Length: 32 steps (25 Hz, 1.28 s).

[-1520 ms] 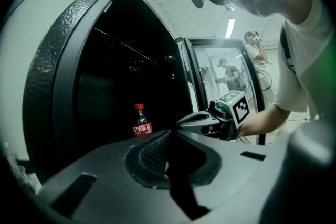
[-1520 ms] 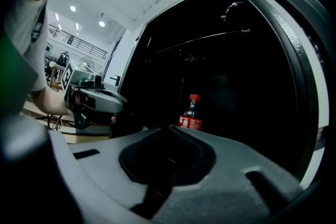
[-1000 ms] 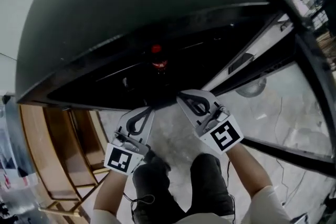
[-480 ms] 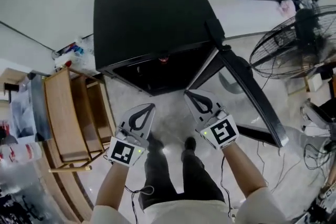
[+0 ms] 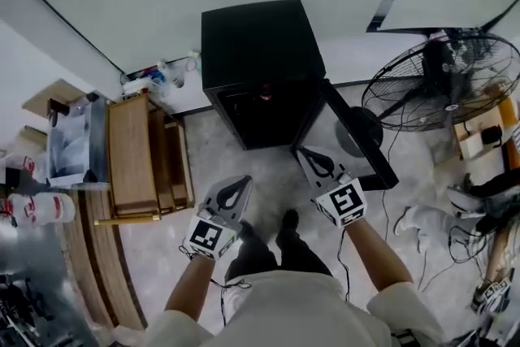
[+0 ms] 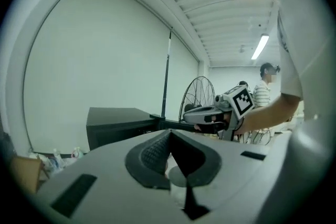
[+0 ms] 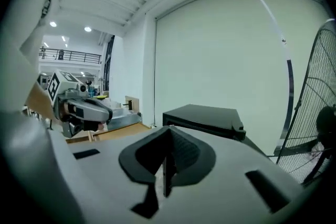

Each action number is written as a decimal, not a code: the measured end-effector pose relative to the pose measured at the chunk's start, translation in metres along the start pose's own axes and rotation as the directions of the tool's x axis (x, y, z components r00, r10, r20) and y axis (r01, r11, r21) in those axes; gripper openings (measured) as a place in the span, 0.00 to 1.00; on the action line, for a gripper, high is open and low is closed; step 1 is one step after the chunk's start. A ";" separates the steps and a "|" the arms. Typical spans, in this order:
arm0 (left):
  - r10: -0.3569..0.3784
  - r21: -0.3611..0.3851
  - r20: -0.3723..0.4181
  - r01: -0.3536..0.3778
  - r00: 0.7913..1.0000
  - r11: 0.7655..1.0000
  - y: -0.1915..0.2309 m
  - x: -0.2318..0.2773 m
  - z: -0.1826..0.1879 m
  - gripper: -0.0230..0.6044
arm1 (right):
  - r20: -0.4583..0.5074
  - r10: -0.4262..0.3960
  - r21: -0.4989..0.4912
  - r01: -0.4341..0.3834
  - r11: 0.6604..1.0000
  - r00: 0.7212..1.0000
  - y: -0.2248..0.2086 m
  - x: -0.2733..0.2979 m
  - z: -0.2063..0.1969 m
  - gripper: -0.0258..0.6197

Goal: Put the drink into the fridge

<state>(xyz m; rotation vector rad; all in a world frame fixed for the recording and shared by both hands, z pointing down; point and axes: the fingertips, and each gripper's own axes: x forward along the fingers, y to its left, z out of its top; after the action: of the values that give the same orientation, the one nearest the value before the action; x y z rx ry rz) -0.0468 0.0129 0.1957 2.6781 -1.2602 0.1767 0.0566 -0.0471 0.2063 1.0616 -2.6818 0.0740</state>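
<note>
The left hand-held gripper [image 5: 240, 181] is held out in front of the person above the pale floor [image 5: 268, 175], its jaws pressed together with nothing between them; its own view shows the two pads meeting at the tip. Far to its left stands a wooden shelf unit [image 5: 134, 154], and behind that, along the foot of the wall, sits a small cluster of bottles [image 5: 154, 77]. Further right is the black fridge [image 5: 256, 45], low and square, standing against the wall with its front open. The drink [image 5: 265, 94] shows only as a small reddish spot inside the dark compartment, too small to make out more. Just in front of the fridge, the right hand-held gripper [image 5: 307, 152] points toward it, well apart from the drink, its jaws likewise closed on nothing. The fridge door [image 5: 361, 144] stands swung out to the right of that gripper. Beyond the door, a large floor fan [image 5: 443, 81] with a round wire cage stands near the wall.
</note>
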 end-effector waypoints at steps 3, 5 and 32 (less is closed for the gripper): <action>-0.005 0.001 0.000 0.005 1.000 1.000 -0.008 -0.037 -0.003 0.05 | -0.011 -0.016 -0.003 0.016 1.000 1.000 0.027 -0.021 0.012 0.04; 0.000 0.005 -0.006 0.000 1.000 1.000 -0.008 -0.061 -0.004 0.05 | -0.014 -0.037 0.004 0.037 0.999 0.999 0.045 -0.033 0.017 0.04; -0.014 0.007 0.043 0.014 0.999 1.000 -0.093 -0.213 0.019 0.05 | 0.032 -0.236 0.079 0.233 0.969 0.971 0.157 -0.208 0.051 0.04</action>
<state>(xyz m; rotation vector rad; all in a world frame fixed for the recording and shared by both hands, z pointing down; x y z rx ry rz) -0.1100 0.2273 0.1283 2.7092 -1.2545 0.1225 0.0849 0.1992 0.1117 1.4100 -2.5851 0.1092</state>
